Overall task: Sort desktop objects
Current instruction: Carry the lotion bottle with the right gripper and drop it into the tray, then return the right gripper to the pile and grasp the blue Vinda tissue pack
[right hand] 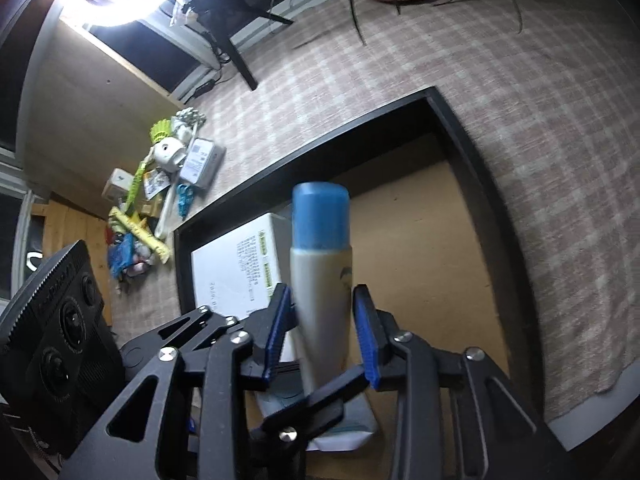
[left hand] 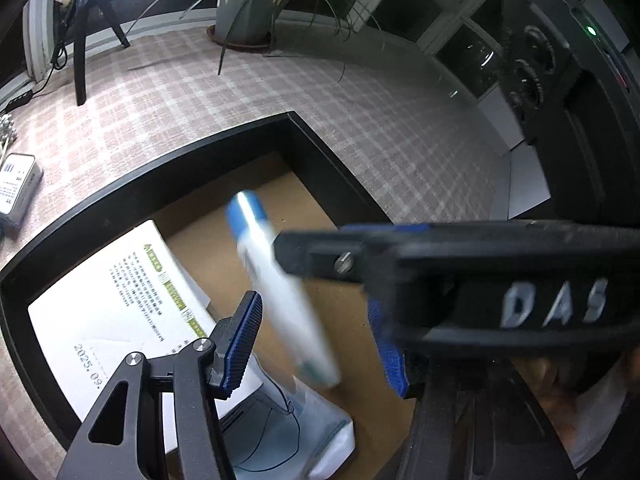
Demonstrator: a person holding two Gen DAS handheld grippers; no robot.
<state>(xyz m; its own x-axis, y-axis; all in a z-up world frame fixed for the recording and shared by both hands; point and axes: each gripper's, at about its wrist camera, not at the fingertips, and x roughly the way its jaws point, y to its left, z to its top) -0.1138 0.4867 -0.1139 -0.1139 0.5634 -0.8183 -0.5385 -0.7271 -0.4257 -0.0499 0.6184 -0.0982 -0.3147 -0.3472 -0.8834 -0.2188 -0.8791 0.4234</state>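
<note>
A white bottle with a blue cap (right hand: pixel 320 264) stands blurred between the blue pads of my right gripper (right hand: pixel 320 294). Slim gaps show on both sides, so the jaws are open and not pressing. It hangs over a black-walled tray (right hand: pixel 320 140) with a brown floor. In the left wrist view the bottle (left hand: pixel 280 292) slants between the wide-open pads of my left gripper (left hand: pixel 312 300), touching neither. A right gripper finger (left hand: pixel 316 260) reaches in from the right beside it. A white printed box (left hand: pixel 100 312) and a clear packet (left hand: pixel 288 420) lie in the tray (left hand: pixel 200 140).
A pile of small objects (right hand: pixel 160 184) lies on the plaid cloth left of the tray, with a white carton (left hand: pixel 16 188) among them. A potted plant (left hand: pixel 248 0) and dark chair legs (left hand: pixel 80 60) stand at the back. The cloth's edge (right hand: pixel 580 400) runs at the right.
</note>
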